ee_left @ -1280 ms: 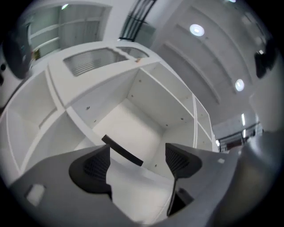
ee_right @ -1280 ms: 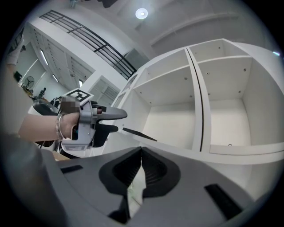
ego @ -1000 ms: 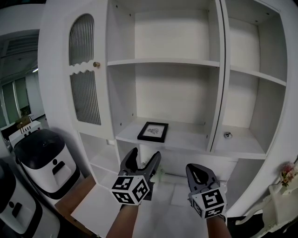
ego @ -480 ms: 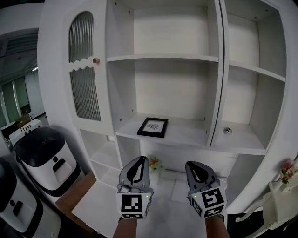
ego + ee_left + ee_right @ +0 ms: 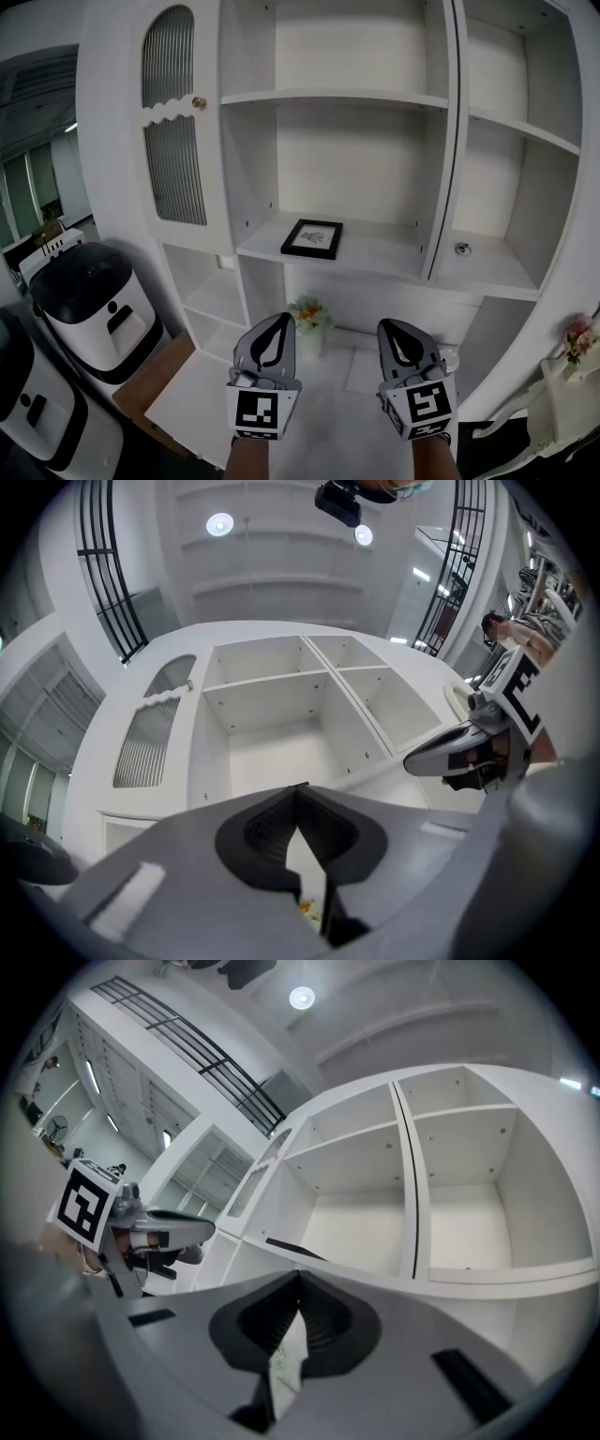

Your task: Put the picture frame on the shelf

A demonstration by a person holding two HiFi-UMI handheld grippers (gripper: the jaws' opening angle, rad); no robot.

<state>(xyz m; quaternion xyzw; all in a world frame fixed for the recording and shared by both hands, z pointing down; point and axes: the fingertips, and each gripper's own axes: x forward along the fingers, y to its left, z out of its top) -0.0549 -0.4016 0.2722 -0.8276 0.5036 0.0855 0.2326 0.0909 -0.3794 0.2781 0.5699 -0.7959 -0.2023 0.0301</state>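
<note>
The black picture frame (image 5: 312,238) lies flat on the middle shelf (image 5: 375,258) of the white cabinet, left bay. Both grippers hang low in front of the cabinet, well below and short of the shelf. My left gripper (image 5: 277,321) is shut with nothing between its jaws; in its own view the tips (image 5: 300,789) meet. My right gripper (image 5: 395,328) is also shut and holds nothing, jaws together (image 5: 298,1275). From the right gripper view the frame (image 5: 292,1248) shows as a thin dark strip on the shelf.
A ribbed-glass cabinet door (image 5: 173,141) with a brass knob (image 5: 198,102) stands at the left. A small metal object (image 5: 461,248) sits on the right bay's shelf. A small flower pot (image 5: 309,319) stands below. A black-and-white machine (image 5: 89,300) is at left.
My left gripper's jaws went from wide open to shut and it turned to point straight ahead. The right gripper barely moved. The frame stays on the shelf.
</note>
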